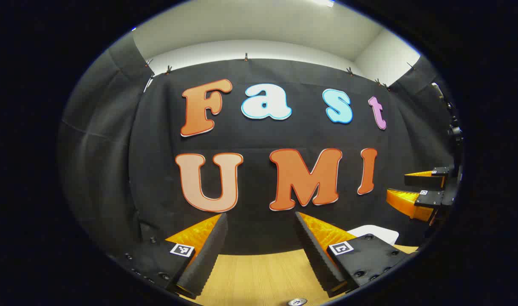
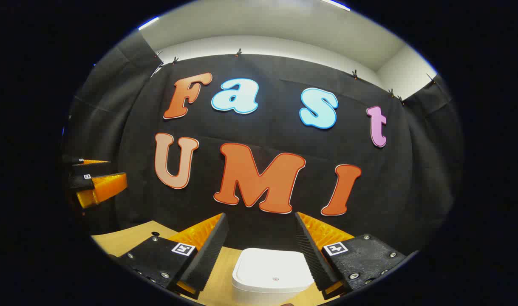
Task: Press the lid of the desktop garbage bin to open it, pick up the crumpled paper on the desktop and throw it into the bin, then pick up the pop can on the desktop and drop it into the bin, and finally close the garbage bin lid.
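A white desktop bin [image 2: 273, 272] with its flat lid down stands on the wooden table, low in the right gripper view, just beyond and between the fingers of my right gripper [image 2: 261, 231], which is open and empty above it. In the left gripper view a corner of the bin's lid [image 1: 375, 233] peeks out behind the right finger of my left gripper [image 1: 261, 231], open and empty over bare wood. The right gripper [image 1: 418, 191] also appears far right in the left gripper view, and the left gripper [image 2: 99, 180] far left in the right gripper view.
The wooden table [image 1: 263, 276] runs up to the black cloth wall [image 1: 263, 140] close behind the bin. A small round fitting [image 1: 297, 302] lies on the table at the bottom edge of the left gripper view.
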`<action>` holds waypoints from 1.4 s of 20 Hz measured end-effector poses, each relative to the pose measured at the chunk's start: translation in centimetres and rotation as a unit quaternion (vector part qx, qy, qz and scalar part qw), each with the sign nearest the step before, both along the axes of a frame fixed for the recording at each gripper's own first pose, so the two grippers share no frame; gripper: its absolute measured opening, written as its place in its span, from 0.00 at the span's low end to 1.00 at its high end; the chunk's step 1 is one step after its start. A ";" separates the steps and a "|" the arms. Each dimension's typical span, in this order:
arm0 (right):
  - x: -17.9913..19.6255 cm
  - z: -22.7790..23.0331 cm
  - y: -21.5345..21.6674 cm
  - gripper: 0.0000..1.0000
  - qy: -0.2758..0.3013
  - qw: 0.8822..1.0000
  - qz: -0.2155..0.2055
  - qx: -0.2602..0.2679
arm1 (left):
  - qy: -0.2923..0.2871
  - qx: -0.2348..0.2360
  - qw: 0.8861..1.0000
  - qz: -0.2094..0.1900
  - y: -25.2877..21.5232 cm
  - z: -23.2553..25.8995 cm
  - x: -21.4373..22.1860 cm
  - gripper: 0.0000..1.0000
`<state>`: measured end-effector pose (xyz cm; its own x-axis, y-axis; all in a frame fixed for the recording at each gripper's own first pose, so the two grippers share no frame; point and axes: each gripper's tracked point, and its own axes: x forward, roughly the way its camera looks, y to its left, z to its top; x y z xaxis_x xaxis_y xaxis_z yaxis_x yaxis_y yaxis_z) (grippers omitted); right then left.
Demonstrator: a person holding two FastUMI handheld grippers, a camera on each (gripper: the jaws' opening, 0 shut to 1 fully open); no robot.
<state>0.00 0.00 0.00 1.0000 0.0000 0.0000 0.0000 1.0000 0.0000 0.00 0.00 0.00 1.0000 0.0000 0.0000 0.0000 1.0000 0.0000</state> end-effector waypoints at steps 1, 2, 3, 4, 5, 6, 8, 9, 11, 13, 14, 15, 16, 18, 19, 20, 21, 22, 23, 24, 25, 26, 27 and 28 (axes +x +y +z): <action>-0.2 0.2 0.2 0.94 -0.005 1.000 0.001 0.003 | -0.005 -0.003 1.000 -0.002 -0.2 0.4 -0.1 0.99; -0.3 0.2 0.3 0.94 -0.007 1.000 0.002 0.007 | -0.005 0.000 1.000 -0.004 -0.4 0.6 0.0 0.94; -0.4 0.2 0.1 0.94 -0.008 1.000 0.001 0.009 | -0.003 0.007 1.000 -0.006 -0.5 0.5 0.2 0.95; -0.5 0.0 -0.3 0.94 -0.006 1.000 -0.003 0.009 | -0.002 0.013 1.000 -0.009 -0.7 0.5 0.4 0.95; -0.5 -0.2 -0.8 0.94 -0.006 1.000 -0.007 0.010 | -0.002 0.016 1.000 -0.012 -1.2 0.6 0.5 0.95; -0.6 -0.5 -1.5 0.94 -0.003 1.000 -0.011 0.012 | -0.002 0.017 1.000 -0.014 -1.4 0.6 0.7 0.95; -0.5 -1.6 -2.3 0.94 0.013 1.000 -0.015 0.013 | 0.008 0.016 1.000 -0.014 -2.0 -0.2 1.0 0.98; -0.3 -2.2 -2.8 0.94 0.022 1.000 -0.016 0.012 | 0.015 0.014 1.000 -0.013 -2.1 -0.7 1.0 1.00; 0.0 -3.1 -3.5 0.94 0.032 0.999 -0.018 0.014 | 0.026 0.005 1.000 -0.014 -2.7 -1.3 1.3 0.99; 0.2 -3.7 -4.0 0.93 0.041 0.999 -0.017 0.013 | 0.037 0.004 0.999 -0.008 -2.6 -2.0 1.2 0.99; 0.3 -3.9 -4.2 0.94 0.042 0.999 -0.017 0.009 | 0.040 0.007 0.999 -0.005 -2.4 -2.0 1.2 0.99; 0.4 -4.0 -4.3 0.94 0.042 0.999 -0.018 0.005 | 0.040 0.011 0.999 0.000 -2.2 -1.9 1.0 0.95; 0.5 -4.1 -4.3 0.94 0.044 0.999 -0.017 0.006 | 0.041 0.015 0.999 0.005 -2.0 -1.9 0.9 1.00; 0.6 -4.4 -3.9 0.94 0.047 0.999 -0.008 0.017 | 0.042 0.016 0.999 0.008 -1.7 -1.9 0.7 0.99; 0.8 -4.5 -3.7 0.94 0.047 0.999 -0.002 0.021 | 0.042 0.018 0.999 0.009 -1.7 -1.9 0.7 0.94; 0.9 -4.4 -3.7 0.93 0.045 0.999 0.000 0.020 | 0.042 0.019 0.999 0.009 -1.7 -1.9 0.6 1.00; 1.1 -4.4 -3.9 0.93 0.041 0.999 -0.001 0.019 | 0.041 0.021 0.999 0.010 -1.7 -1.9 0.6 1.00; 1.3 -4.2 -4.2 0.92 0.037 0.999 -0.004 0.020 | 0.040 0.025 0.999 0.009 -1.6 -1.9 0.5 1.00; 1.5 -4.2 -4.5 0.91 0.034 0.999 -0.007 0.023 | 0.038 0.030 0.999 0.009 -1.6 -1.8 0.6 1.00; 1.7 -4.1 -4.7 0.88 0.031 0.999 -0.008 0.027 | 0.037 0.033 0.999 0.009 -1.6 -1.9 0.6 1.00; 2.1 -4.2 -4.9 0.87 0.030 0.999 -0.010 0.029 | 0.038 0.035 0.999 0.010 -1.6 -1.9 0.6 0.99; 2.3 -4.4 -5.2 0.84 0.031 0.999 -0.010 0.029 | 0.039 0.035 0.999 0.011 -1.6 -2.0 0.5 0.95; 2.4 -4.6 -5.4 0.82 0.032 0.999 -0.009 0.028 | 0.039 0.036 0.999 0.012 -1.6 -2.0 0.6 0.95; 2.5 -4.8 -5.5 0.77 0.036 0.999 -0.007 0.029 | 0.040 0.037 0.998 0.014 -1.6 -2.1 0.6 1.00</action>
